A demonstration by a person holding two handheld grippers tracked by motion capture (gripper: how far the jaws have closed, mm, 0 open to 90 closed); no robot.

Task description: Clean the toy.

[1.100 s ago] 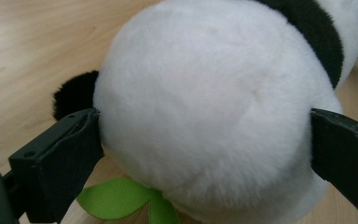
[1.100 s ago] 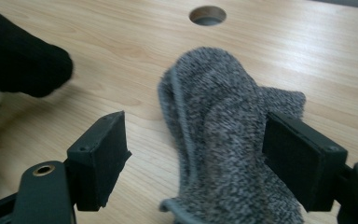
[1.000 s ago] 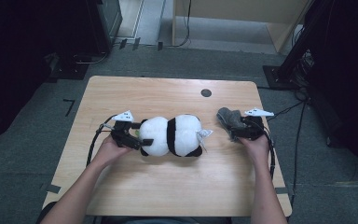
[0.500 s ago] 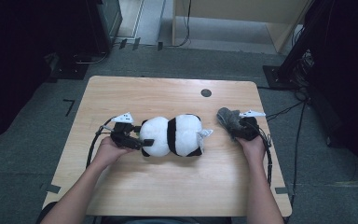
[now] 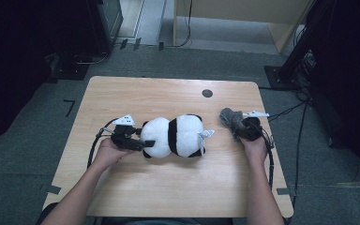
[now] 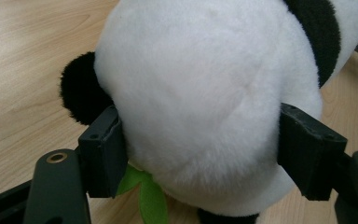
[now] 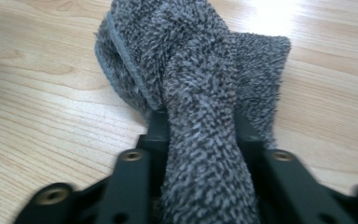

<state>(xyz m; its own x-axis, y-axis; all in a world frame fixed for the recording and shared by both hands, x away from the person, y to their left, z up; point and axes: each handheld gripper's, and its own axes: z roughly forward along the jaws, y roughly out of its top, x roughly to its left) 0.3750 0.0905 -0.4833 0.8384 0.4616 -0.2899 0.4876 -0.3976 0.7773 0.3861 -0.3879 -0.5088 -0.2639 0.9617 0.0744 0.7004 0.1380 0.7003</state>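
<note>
A person sits at a wooden tabletop (image 5: 136, 98) and holds one gripper in each hand. The left gripper (image 5: 143, 143) is at the left end of a plush panda (image 5: 176, 136), which lies on its side near the middle of the tabletop. In the left gripper view, its two black jaws stand on both sides of the panda's round white part (image 6: 205, 102) and press into the fur, so the gripper is pinching the panda. These jaws have just been closing, with the toy between them. A small green piece (image 6: 147, 196) shows under the white fur, close to one jaw, and a black ear (image 6: 79, 93) sticks out beside it.

The right gripper (image 5: 238, 126) is to the right of the panda, apart from it. It pinches a grey fluffy cloth (image 7: 200, 93). Its jaws have also just been closing, and in the right gripper view the cloth is squeezed narrow between them, while the rest of it lies bunched on the wood in front. A white tag (image 5: 207, 134) at the panda's right end points toward the cloth without touching it.
</note>
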